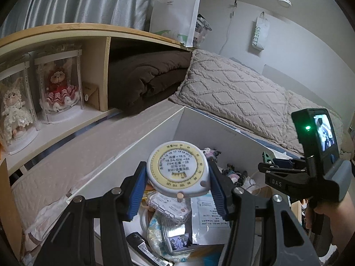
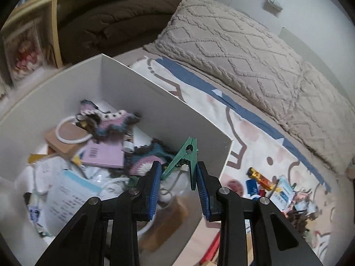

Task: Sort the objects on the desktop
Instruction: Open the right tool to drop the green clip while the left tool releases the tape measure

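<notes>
My left gripper [image 1: 177, 173] is shut on a round white and yellow BMI tape measure [image 1: 177, 169], held above the white storage box [image 1: 137, 137]. My right gripper [image 2: 177, 177] is shut on a green clothes peg [image 2: 183, 157], gripping its two legs, over the same white box [image 2: 155, 97]. The right gripper also shows in the left wrist view [image 1: 266, 168], at the right, over the box. The box holds papers, a pink booklet [image 2: 104, 155], a white ring [image 2: 71, 130] and knitted items [image 2: 108, 119].
A patterned mat [image 2: 255, 137] right of the box carries several small loose items [image 2: 266, 184]. A beige knitted blanket [image 2: 244, 51] lies behind. A wooden shelf [image 1: 66, 33] holds boxed dolls [image 1: 58, 84] and a brown blanket [image 1: 144, 77].
</notes>
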Demonstrator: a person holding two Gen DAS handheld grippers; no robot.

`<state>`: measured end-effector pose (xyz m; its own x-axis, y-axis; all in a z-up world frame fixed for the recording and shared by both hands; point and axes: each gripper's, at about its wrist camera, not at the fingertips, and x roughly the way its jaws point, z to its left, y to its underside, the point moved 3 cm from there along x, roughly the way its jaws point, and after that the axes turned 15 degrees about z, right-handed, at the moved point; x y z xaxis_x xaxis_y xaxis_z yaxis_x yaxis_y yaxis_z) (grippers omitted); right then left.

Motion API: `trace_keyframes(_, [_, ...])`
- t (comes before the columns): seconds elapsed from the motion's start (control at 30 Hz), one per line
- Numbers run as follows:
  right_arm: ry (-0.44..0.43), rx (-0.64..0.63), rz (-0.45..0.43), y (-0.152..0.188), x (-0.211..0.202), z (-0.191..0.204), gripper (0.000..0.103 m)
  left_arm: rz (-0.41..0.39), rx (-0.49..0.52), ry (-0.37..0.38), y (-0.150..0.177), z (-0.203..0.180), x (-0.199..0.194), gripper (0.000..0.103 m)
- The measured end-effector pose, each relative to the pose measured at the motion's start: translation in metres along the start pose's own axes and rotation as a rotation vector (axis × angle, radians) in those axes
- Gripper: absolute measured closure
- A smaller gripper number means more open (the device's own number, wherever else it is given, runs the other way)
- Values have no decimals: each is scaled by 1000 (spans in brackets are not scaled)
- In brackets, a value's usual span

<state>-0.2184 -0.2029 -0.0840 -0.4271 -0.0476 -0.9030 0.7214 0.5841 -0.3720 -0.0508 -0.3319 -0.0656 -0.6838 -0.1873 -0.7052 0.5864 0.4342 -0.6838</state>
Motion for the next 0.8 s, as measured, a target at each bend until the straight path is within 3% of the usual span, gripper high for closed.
trace_keyframes(0.23, [38,-13,43,-3,16,-3,71,14,-4,-7,-1,3,6,50])
trace_keyframes(0.8, [-79,0,21,5,1,6,70,35,0,-35,-1,7,15,50])
